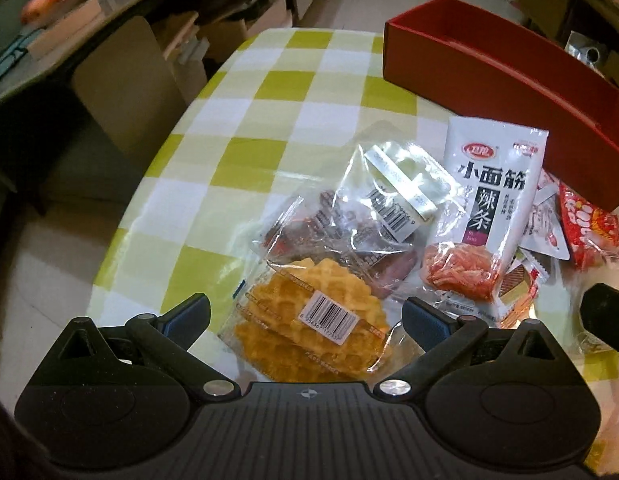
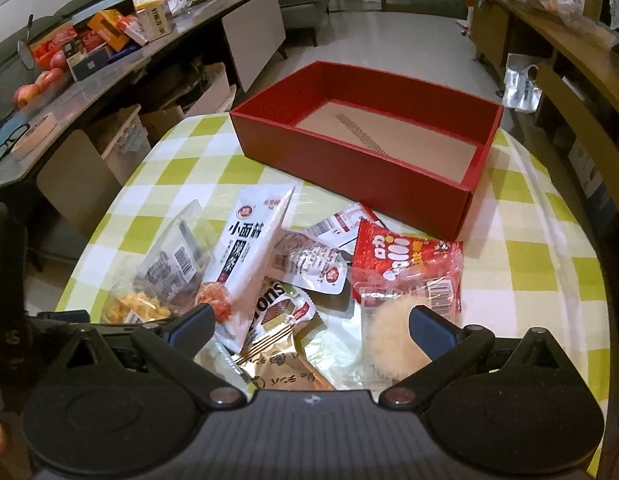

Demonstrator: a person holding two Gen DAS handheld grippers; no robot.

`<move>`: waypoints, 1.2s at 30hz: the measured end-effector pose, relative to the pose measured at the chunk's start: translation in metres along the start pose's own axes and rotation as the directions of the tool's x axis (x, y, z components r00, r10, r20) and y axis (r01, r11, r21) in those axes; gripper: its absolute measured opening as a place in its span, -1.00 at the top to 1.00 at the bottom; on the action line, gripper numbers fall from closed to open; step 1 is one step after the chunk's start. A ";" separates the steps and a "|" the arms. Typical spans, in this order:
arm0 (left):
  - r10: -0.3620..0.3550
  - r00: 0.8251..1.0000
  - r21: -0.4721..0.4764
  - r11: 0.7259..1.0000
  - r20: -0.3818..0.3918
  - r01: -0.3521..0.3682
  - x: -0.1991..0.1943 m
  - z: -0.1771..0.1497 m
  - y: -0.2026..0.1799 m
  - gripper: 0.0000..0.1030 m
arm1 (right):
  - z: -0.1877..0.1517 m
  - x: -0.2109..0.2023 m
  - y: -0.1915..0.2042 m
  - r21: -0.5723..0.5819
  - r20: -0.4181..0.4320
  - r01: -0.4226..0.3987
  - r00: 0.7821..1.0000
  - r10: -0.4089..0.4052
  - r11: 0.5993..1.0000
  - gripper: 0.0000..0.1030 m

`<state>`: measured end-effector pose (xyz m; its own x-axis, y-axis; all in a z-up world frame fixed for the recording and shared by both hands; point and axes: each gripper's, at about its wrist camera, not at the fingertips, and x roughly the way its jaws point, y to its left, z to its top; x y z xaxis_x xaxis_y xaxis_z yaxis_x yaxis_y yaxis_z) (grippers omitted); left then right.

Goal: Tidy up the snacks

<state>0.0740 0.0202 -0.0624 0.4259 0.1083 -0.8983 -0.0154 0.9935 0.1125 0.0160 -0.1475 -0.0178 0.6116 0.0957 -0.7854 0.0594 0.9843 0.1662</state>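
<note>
Eyeglasses (image 2: 7, 145) and apples (image 2: 37, 86) on sideboard (image 2: 121, 68)

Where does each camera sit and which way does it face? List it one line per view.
Left wrist: behind the open left gripper, looking down over the waffle pack toward the red box.
Right wrist: behind the open right gripper, above the snack pile, facing the empty red box.
Shared: box, white spicy-strip packet, checkered tablecloth.

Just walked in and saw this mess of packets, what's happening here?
A person holds two grippers over a snack pile on the checked table. The left gripper, open, straddles the waffle packet. The right gripper, also open, hovers over other packets. The red box behind holds no snacks yet.
</note>
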 end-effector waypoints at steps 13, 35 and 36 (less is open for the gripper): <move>0.002 0.999 0.132 0.991 -0.048 0.005 0.010 -0.022 -0.008 -1.00 | 0.011 0.020 0.012 -0.006 -0.045 -0.032 0.998 0.032 0.999 -1.00; 0.017 0.998 0.232 0.973 -0.055 -0.004 -0.002 -0.037 -0.009 -1.00 | 0.051 0.069 0.078 -0.225 -0.051 -0.041 0.998 0.030 0.973 -1.00; 0.015 0.998 0.231 0.973 -0.061 -0.001 -0.001 -0.037 -0.008 -1.00 | 0.051 0.070 0.080 -0.230 -0.057 -0.051 0.998 0.039 0.972 -1.00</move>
<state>0.0401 0.0137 -0.0780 0.3698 0.1251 -0.9207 0.1933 0.9588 0.2079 0.1039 -0.0696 -0.0293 0.5673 0.1421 -0.8112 -0.1548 0.9858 0.0644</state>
